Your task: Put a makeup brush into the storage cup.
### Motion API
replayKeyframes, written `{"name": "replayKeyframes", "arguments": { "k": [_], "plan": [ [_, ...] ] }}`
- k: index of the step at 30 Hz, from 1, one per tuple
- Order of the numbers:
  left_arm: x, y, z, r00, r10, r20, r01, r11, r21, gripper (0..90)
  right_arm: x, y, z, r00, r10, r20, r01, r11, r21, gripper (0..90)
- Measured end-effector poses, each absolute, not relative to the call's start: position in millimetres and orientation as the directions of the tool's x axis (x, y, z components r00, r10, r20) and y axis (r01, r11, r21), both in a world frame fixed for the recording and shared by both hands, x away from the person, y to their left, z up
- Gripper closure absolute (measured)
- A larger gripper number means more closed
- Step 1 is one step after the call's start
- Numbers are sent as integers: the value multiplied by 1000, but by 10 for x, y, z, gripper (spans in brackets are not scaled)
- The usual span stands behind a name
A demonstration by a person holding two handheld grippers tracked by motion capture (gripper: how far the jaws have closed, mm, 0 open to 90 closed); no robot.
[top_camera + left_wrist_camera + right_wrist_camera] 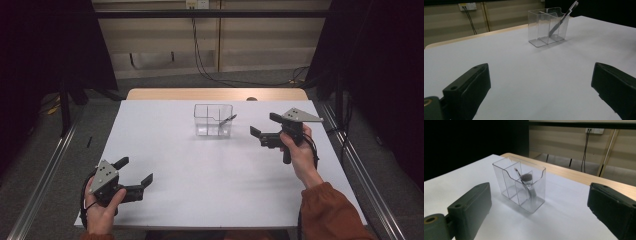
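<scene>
Right gripper (265, 134): jaws spread wide, nothing between them, clear holder (520, 185) just ahead.
Left gripper (136, 171): jaws wide, empty, holder well beyond.
Pen (562, 19): leaning in the end compartment.
Progress: looks done, 0 items left out.

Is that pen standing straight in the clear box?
No, tilted: the grey pen leans in an end compartment of the clear plastic divided box, its tip above the rim.
</scene>
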State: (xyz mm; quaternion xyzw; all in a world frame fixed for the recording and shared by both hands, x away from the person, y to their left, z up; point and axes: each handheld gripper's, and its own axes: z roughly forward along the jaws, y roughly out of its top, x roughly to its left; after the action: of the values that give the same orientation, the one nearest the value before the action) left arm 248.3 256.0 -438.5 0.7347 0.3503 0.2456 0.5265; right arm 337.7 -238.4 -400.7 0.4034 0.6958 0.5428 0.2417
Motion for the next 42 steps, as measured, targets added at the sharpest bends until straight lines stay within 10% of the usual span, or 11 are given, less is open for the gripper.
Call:
{"name": "replayKeyframes", "arguments": {
  "k": [42],
  "plan": [
    [2467, 2552, -4388, 619, 785, -21, 251, -173, 952, 25, 2686, -2803, -4282, -516, 849, 111, 305, 61, 950, 52]
  ]
}}
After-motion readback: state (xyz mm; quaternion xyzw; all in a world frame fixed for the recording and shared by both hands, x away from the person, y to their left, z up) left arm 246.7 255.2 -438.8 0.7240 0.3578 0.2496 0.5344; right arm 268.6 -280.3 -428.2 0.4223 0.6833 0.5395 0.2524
